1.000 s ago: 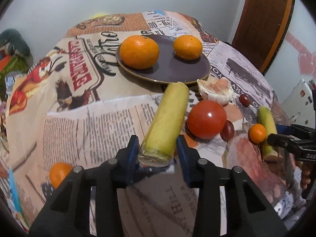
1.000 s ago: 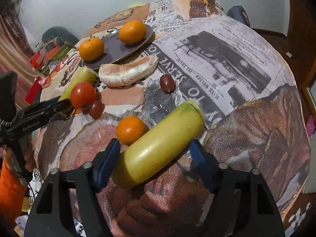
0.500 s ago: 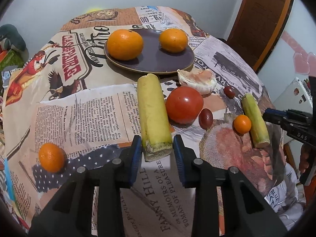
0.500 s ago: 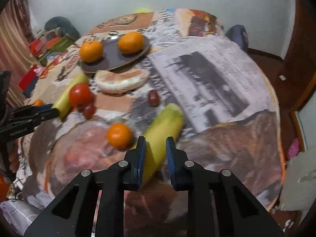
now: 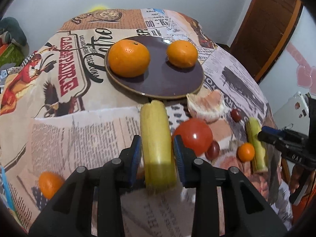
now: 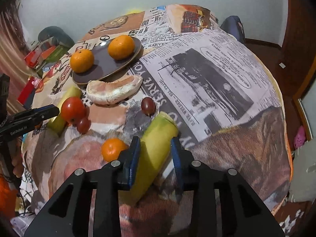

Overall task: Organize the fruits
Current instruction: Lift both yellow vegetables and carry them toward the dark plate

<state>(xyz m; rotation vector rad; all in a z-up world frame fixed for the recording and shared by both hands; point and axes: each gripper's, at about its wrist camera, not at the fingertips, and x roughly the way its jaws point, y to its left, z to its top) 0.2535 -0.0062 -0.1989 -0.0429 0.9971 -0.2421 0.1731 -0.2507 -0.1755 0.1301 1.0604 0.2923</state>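
Two oranges plated, most fruit loose on the table.

The left gripper is clamped on a yellow-green stalk piece at lower centre; the right gripper is clamped on a second stalk piece, seemingly lifted. The plate holds only two oranges; tomato, grapes and small oranges remain. The tablecloth reads "CASAPADRE"; "GenRobot.AI" marks the gripper at left.

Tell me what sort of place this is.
Probably a room in a home, at a dining table. A newspaper-print tablecloth covers the table, a dark plate holds two oranges, and a wooden door stands in the pale wall behind.
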